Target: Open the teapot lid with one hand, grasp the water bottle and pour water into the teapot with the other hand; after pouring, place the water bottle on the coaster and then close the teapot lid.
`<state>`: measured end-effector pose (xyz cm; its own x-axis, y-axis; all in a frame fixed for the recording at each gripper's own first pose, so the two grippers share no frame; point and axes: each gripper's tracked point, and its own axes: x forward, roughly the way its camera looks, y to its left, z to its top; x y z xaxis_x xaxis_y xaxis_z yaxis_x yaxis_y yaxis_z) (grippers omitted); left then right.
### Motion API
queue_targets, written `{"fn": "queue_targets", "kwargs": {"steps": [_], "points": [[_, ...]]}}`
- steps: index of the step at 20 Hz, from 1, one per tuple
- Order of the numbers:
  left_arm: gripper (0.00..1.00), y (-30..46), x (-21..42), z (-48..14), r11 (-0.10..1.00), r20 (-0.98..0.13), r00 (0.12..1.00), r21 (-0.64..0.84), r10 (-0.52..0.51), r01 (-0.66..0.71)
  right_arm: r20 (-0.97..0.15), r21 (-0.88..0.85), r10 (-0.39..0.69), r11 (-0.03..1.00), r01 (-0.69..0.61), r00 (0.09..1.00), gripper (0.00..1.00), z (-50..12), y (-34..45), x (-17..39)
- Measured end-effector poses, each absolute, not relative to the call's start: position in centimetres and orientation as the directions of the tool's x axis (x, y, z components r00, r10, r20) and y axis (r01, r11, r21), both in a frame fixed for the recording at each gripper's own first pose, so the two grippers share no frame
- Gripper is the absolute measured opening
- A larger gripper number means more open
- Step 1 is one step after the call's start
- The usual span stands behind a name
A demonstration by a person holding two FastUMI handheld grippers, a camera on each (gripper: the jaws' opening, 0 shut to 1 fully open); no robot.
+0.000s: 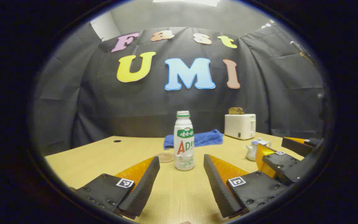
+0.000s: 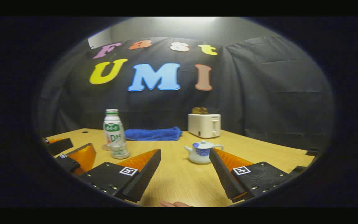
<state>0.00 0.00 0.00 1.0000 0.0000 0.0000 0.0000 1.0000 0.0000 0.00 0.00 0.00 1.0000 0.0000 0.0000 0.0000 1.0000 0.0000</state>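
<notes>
Starting approach: both hand-held grippers wide, empty. Right hand-held gripper (image 2: 185, 174) should centre over teapot (image 2: 201, 152) lid knob; left hand-held gripper (image 1: 181, 183) square up on water bottle (image 1: 184, 141).

In the left gripper view the coaster (image 1: 165, 157) is partly hidden behind the water bottle (image 1: 184, 141), and the teapot (image 1: 255, 148) is partly covered by the right tongs (image 1: 278, 152), themselves cut off by the picture's edge. In the right gripper view the teapot's lid knob (image 2: 202, 142) is too small to be made out clearly.
</notes>
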Motion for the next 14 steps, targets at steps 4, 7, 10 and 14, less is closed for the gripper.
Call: {"fn": "queue_targets", "kwargs": {"steps": [4, 7, 10, 14], "points": [[0.99, -0.3, 0.1, -0.1, 1.000, 0.003, 1.000, 0.000, 0.005, -0.005, 0.001, 0.012, 0.106, 0.994, -0.106, 0.994, 0.96, -0.1, -1.4, 0.2], [0.99, -0.4, 0.1, 0.2, 1.000, 0.005, 1.000, -0.001, -0.010, 0.010, 0.002, -0.003, 0.126, 0.992, -0.126, 0.992, 0.96, -0.1, -1.1, 0.0], [0.94, -0.4, 0.1, 0.1, 1.000, 0.005, 1.000, 0.000, -0.010, 0.010, 0.000, -0.002, 0.124, 0.992, -0.124, 0.992, 0.96, 0.0, -1.2, 0.2], [0.89, -0.4, 0.2, 0.1, 1.000, 0.005, 1.000, 0.000, -0.011, 0.011, 0.000, -0.004, 0.125, 0.992, -0.125, 0.992, 0.96, 0.0, -1.2, 0.2]]}}
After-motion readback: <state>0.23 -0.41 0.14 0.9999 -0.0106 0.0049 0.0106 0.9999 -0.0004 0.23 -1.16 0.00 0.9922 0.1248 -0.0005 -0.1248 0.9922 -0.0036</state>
